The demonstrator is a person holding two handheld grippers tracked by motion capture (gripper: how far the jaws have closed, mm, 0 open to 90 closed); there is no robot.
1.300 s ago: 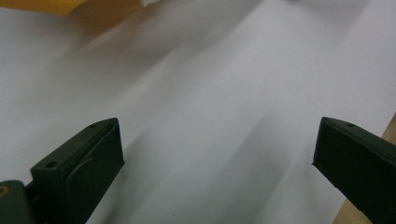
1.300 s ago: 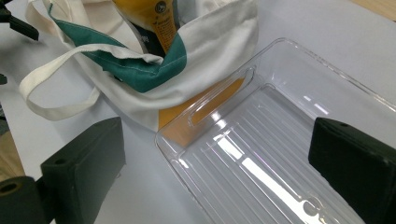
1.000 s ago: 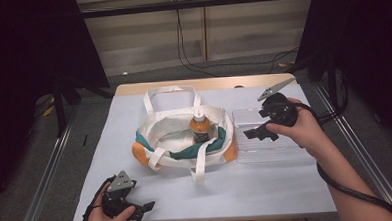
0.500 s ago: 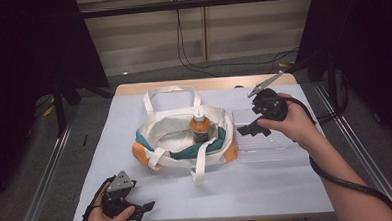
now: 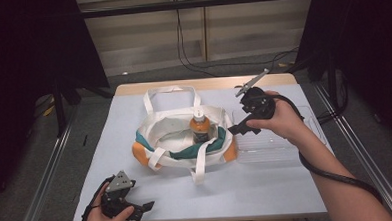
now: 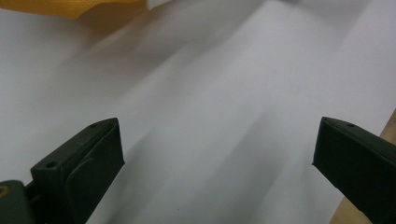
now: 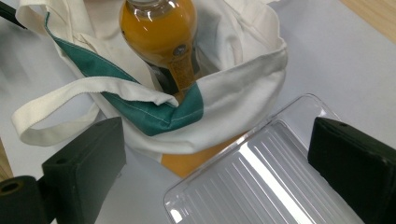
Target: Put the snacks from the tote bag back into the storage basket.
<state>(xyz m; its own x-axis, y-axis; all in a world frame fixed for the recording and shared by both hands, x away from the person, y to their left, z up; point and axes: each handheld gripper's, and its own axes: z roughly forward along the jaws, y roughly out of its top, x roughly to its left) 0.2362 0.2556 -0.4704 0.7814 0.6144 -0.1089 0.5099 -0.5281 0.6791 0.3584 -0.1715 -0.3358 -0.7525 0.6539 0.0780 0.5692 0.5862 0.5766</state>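
Ribbed clear plastic tray (image 7: 261, 186) lies beside soft canvas bag (image 7: 233, 93) holding bottle (image 7: 161, 32).

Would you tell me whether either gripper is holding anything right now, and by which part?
Nothing is held: the left gripper and right gripper both stand open and empty.

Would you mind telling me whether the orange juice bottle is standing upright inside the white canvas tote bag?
Upright: the orange juice bottle stands with its white cap topmost, its base down inside the open white canvas tote bag.
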